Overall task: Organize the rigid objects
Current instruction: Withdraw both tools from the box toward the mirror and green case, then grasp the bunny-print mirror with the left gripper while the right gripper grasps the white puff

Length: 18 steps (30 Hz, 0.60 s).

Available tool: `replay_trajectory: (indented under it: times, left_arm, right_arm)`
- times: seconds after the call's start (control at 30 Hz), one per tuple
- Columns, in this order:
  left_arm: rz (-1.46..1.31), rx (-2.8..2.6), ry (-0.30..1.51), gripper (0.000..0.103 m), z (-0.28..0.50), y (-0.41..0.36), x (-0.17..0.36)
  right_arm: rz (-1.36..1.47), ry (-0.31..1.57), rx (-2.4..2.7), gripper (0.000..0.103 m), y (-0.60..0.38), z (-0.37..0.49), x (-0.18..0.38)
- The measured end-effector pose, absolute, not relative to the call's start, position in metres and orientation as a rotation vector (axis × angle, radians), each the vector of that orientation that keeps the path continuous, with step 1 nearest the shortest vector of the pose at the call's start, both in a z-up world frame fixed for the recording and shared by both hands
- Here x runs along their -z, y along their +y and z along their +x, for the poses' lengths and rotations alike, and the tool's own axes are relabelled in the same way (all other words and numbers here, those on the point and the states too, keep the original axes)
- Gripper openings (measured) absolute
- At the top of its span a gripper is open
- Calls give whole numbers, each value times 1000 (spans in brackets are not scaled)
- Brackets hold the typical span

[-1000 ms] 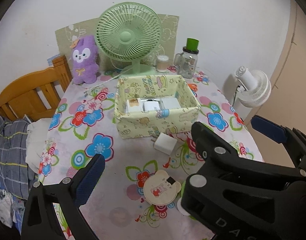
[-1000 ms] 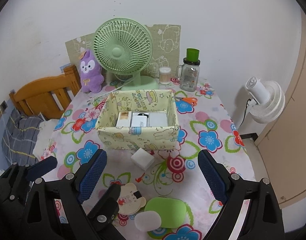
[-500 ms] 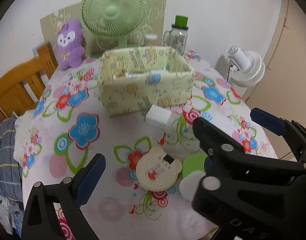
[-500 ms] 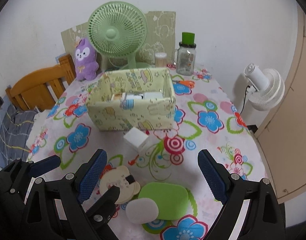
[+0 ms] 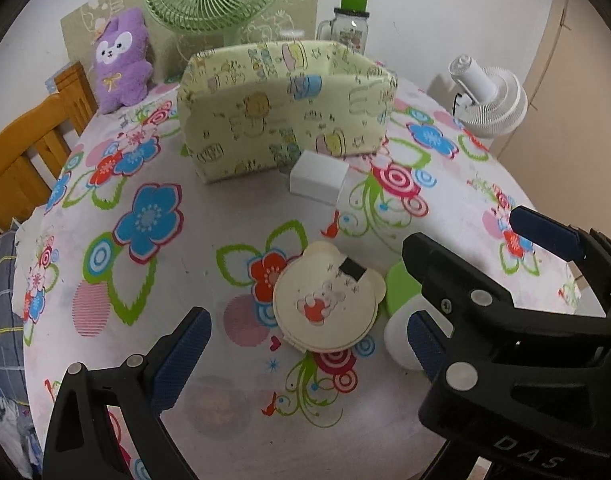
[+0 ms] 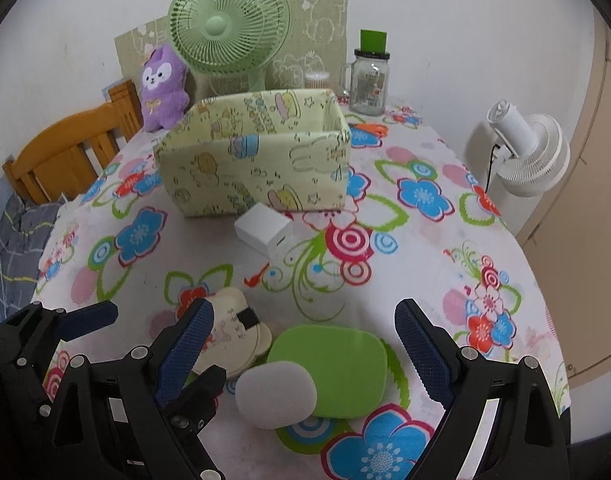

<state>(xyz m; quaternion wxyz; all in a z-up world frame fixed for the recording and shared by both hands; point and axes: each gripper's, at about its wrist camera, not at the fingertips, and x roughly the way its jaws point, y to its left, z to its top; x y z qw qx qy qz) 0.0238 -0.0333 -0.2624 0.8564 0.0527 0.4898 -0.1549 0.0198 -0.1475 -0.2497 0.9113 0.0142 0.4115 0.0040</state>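
Both hand-held grippers lower than a second ago, nearer desk [image 6: 445, 240]. Right hand-held gripper [image 6: 303, 354] jaws wide, empty, straddling green case [image 6: 337, 364]. Left hand-held gripper [image 5: 305, 344] jaws wide, empty, above bear-shaped case [image 5: 325, 308]. White charger [image 6: 265, 232] before fabric box [image 6: 249, 172].

Between the right gripper's fingers [image 6: 423, 354] lie a flat case [image 6: 333, 368] and, overlapping its near left corner, a pad [image 6: 275, 394]. Left of them lies a bear-shaped case [image 6: 235, 336]. Beyond the fingertips sits a charger block [image 6: 263, 230], with the fabric box [image 6: 253, 160] behind it.
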Motion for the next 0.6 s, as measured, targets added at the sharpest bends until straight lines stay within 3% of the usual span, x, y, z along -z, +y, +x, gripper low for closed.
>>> replay_trajectory:
  times: [0.6]
  left_arm:
    - [176, 352, 1080, 99, 11, -29, 290]
  right_arm:
    - [53, 957, 49, 92, -138, 7, 285]
